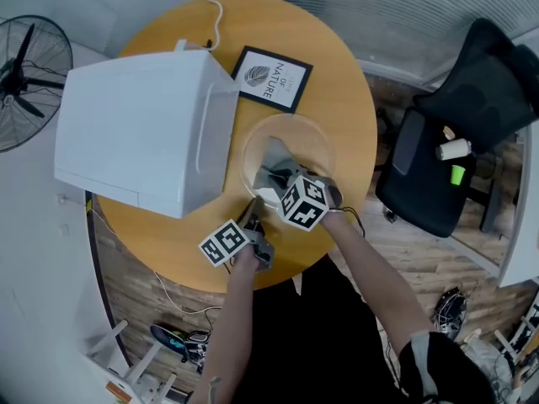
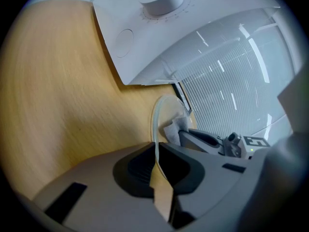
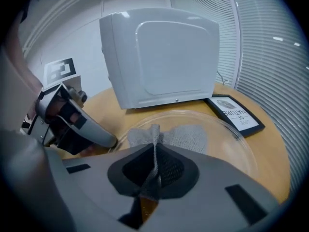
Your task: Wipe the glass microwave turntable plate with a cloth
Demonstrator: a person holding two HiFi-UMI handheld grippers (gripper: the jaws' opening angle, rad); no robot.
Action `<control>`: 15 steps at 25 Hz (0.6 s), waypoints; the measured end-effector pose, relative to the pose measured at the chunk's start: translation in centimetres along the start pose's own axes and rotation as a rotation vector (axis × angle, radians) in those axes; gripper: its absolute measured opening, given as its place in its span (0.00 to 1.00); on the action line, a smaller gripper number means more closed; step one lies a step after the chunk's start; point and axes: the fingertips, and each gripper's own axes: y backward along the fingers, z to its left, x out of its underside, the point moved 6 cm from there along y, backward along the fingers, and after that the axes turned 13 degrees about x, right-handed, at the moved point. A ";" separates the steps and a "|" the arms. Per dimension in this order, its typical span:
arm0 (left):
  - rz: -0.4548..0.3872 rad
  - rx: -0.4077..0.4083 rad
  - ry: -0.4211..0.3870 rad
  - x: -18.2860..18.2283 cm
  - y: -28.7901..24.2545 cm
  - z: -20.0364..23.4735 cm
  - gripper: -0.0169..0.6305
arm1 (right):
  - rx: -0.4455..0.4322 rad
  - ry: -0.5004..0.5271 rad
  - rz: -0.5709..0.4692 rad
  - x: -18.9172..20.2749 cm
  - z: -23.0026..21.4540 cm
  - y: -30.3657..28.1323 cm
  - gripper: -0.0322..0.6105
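On the right gripper (image 3: 155, 170) we see the jaws pinched together on a fold of grey, coarsely woven cloth (image 3: 186, 137), which rises as a thin ridge between the dark ribbed pads. The rest of the cloth lies spread, soft and rumpled, inside the glass plate (image 3: 236, 141). On the left gripper (image 2: 156, 153) the jaws stand narrow, clamped on the plate's near rim, a thin clear edge that curves up out of them. The plate is round, shallow and transparent, with a raised lip. We find it on the surface (image 1: 341, 82), a round top of pale wood grain, just beside the front corner of the white microwave (image 1: 139, 129). That box is smooth and glossy, with rounded corners. Beyond the plate a black-framed print (image 1: 271, 78) lies flat on the wood.
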 end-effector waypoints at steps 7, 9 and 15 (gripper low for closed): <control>0.004 0.023 0.005 -0.2 -0.2 0.1 0.07 | -0.072 -0.078 0.040 0.3 1.5 0.7 0.09; 0.026 0.030 -0.011 -0.1 -0.1 0.1 0.07 | -0.076 -0.128 0.026 0.2 1.5 1.5 0.09; 0.114 0.033 -0.089 0.5 1.6 -0.2 0.07 | -0.066 -0.361 -0.096 -1.1 1.3 5.2 0.09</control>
